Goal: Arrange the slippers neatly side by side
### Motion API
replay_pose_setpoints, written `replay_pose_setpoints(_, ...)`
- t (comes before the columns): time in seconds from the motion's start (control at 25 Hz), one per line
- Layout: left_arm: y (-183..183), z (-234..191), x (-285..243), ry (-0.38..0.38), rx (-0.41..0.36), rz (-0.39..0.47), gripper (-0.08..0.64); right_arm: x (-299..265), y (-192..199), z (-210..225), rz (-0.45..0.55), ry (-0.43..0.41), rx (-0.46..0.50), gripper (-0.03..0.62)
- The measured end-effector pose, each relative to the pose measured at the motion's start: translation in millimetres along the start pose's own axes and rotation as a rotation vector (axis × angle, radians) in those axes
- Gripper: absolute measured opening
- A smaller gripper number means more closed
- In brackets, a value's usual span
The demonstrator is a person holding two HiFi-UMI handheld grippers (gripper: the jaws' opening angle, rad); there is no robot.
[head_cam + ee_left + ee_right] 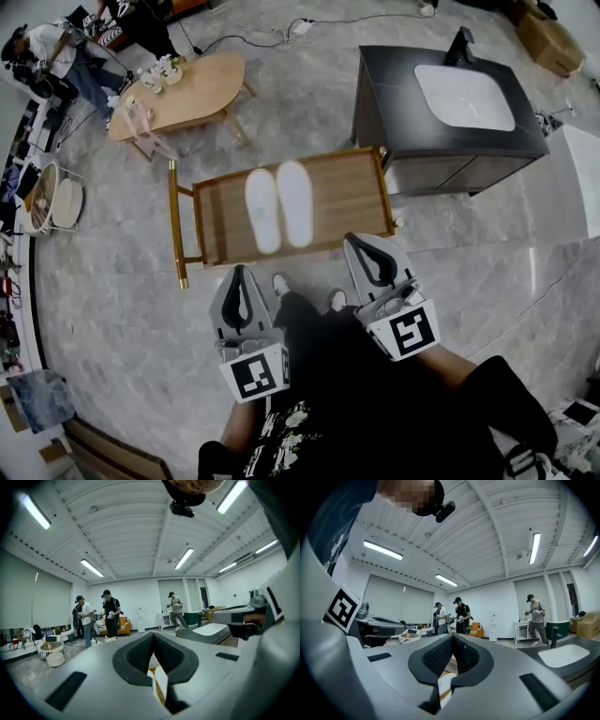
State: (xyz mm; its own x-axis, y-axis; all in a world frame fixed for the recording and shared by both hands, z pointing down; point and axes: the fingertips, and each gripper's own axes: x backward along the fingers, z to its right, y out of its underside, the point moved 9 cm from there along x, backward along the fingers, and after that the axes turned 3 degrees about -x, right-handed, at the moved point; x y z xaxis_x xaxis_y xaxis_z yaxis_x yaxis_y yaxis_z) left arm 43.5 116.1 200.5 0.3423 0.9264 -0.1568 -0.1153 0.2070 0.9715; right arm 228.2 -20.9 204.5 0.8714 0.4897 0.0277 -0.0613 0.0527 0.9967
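Fingers of the left gripper (153, 635) are pressed together with nothing between them, and those of the right gripper (453, 637) are closed and empty too. In the head view both grippers hang low in front of the person, above the floor (122, 309), the left one (242, 274) short of the near edge of the counter (347, 192) and the right one (366, 248) at that edge, near its right end.

Both white slippers (278, 206) lie on the counter, side by side and lengthwise parallel, their inner edges just beside each other, a little left of its middle. This counter is a low wooden top with a raised rim and brass-coloured legs; the rest of its surface is bare wood.

Polished grey stone with pale veining makes up the floor. Right of the counter stands a dark cabinet (394, 103) with a white basin (466, 96) set into its top. Up and to the left is an oval wooden table (197, 89) carrying a small bunch of flowers (164, 67). A cable (253, 37) runs over the floor beyond it, and a cardboard box (548, 39) sits in the far right corner.

Both gripper views look across a white room with a ribbed ceiling and long strip lights (185, 558), where several people (110, 613) stand near an orange sofa (124, 626).
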Motion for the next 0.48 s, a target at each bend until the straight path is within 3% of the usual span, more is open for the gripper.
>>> replay_pose_setpoints(0.12,-7.9,13.4,-5.3,0.004,0.003,0.015,0.003,6.1,-7.5,11.0,-0.045,0.000,0.015,-0.002)
replay_pose_setpoints(0.48,-24.0,31.1,-23.7,0.027,0.022,0.094,0.003,4.3,-21.9,22.9,-0.022,0.008,0.054,-0.002)
